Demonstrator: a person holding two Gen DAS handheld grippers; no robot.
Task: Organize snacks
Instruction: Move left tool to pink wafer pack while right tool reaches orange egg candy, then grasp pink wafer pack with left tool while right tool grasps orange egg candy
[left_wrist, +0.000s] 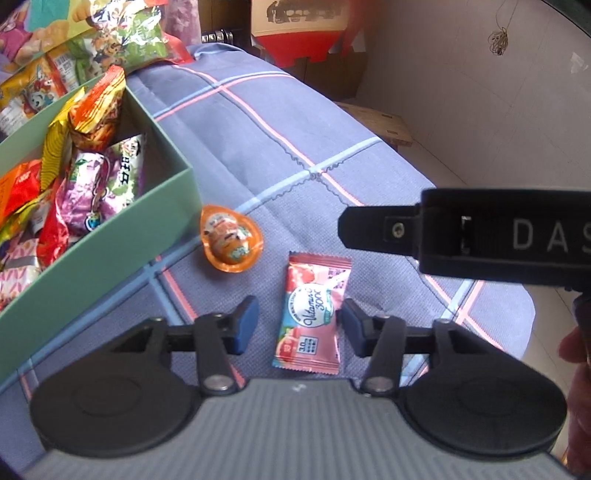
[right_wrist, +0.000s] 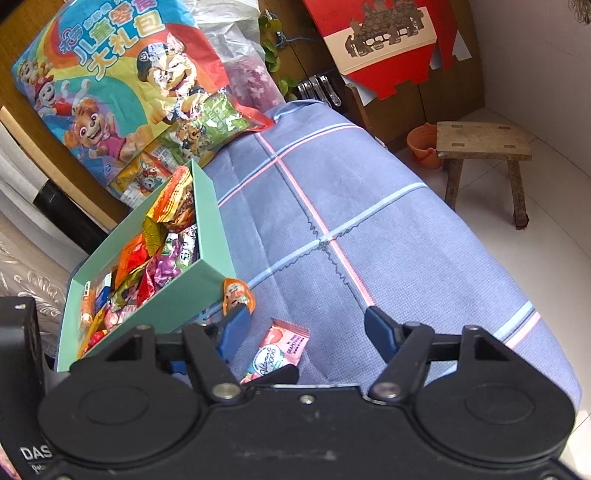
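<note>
Sachet (left_wrist: 313, 314): pink, flat, white round label w/ script lettering, lying on checked cloth (left_wrist: 288, 122) betw. left gripper (left_wrist: 299, 325) jaws, which are spread, not gripping. Right gripper (right_wrist: 306, 328): jaws released, hovering nearby. Orange cup (left_wrist: 232, 240) sitting beside green box (left_wrist: 110, 251), snacks filling it.

Pink sachet (left_wrist: 312, 314), lower centre of left view: "Vitamin C 3000".
Black gripper body (left_wrist: 517, 236), right edge: "DAS", cut off.
Big cartoon bag (right_wrist: 110, 74), upper left of right view: "儿童零食大礼包".
Black body (right_wrist: 22, 424), lower left corner: "DAS".
</note>
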